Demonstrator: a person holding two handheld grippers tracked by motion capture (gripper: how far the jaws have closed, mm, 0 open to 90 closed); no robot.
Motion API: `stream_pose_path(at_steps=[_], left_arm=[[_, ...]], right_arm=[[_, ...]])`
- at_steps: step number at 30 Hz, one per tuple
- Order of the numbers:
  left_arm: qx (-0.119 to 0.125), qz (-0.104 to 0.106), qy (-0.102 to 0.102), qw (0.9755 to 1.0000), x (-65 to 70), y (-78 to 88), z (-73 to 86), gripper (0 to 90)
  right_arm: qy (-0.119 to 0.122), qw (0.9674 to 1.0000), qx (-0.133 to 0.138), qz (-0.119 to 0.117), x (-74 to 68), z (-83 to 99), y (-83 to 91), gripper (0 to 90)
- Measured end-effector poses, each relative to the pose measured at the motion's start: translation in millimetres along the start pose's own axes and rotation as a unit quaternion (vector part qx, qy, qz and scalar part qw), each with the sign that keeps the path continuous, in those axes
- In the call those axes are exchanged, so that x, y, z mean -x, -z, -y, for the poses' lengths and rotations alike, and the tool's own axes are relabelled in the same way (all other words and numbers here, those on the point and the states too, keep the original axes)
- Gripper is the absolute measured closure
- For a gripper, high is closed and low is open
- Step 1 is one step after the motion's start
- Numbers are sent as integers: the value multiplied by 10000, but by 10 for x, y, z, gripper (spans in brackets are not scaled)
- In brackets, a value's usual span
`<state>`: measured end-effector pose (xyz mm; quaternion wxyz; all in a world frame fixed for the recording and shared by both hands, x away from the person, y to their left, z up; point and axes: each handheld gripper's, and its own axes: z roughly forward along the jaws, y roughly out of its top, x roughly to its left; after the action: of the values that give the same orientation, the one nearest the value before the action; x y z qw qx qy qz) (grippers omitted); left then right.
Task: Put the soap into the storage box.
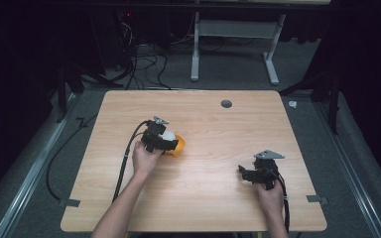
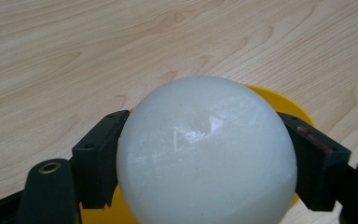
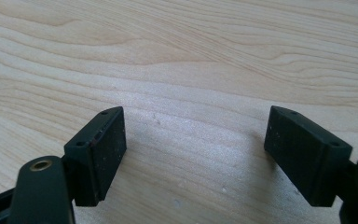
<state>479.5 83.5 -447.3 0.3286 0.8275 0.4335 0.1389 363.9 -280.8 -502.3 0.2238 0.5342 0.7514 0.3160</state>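
In the left gripper view, a smooth white ball [image 2: 205, 154] sits between the two black pads [image 2: 100, 154], and my left gripper [image 2: 205, 121] is shut on it. Right under the ball lies a yellow dish [image 2: 279, 100], mostly hidden by it. From the high view, the left gripper [image 1: 166, 139] holds the ball [image 1: 168, 134] over the yellow dish [image 1: 180, 146], left of the table's middle. My right gripper [image 1: 241, 173] rests low at the table's right front. Its jaws stand wide apart over bare wood with nothing between them, as the right gripper view [image 3: 193, 116] shows.
The wooden table [image 1: 213, 198] has a small grey round cap [image 1: 226, 103] near its far edge. Cables trail from both grippers toward the front edge. Beyond the table, a white desk frame [image 1: 195, 49] and tangled cables lie on the grey floor.
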Motion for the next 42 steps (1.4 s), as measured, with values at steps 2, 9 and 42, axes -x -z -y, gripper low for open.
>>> stream_pose_path(at_steps=[2, 9, 42], left_arm=[[-13, -6, 15, 10000, -2, -17, -2, 234], [-111, -100, -20, 9999, 14, -83, 7, 233], [226, -88, -32, 9997, 22, 67, -24, 218]], right_arm=[[1, 10000, -6, 6, 2, 0, 1, 216], [0, 10000, 3, -4, 4, 0, 0, 216], [1, 10000, 2, -9, 3, 0, 0, 215]])
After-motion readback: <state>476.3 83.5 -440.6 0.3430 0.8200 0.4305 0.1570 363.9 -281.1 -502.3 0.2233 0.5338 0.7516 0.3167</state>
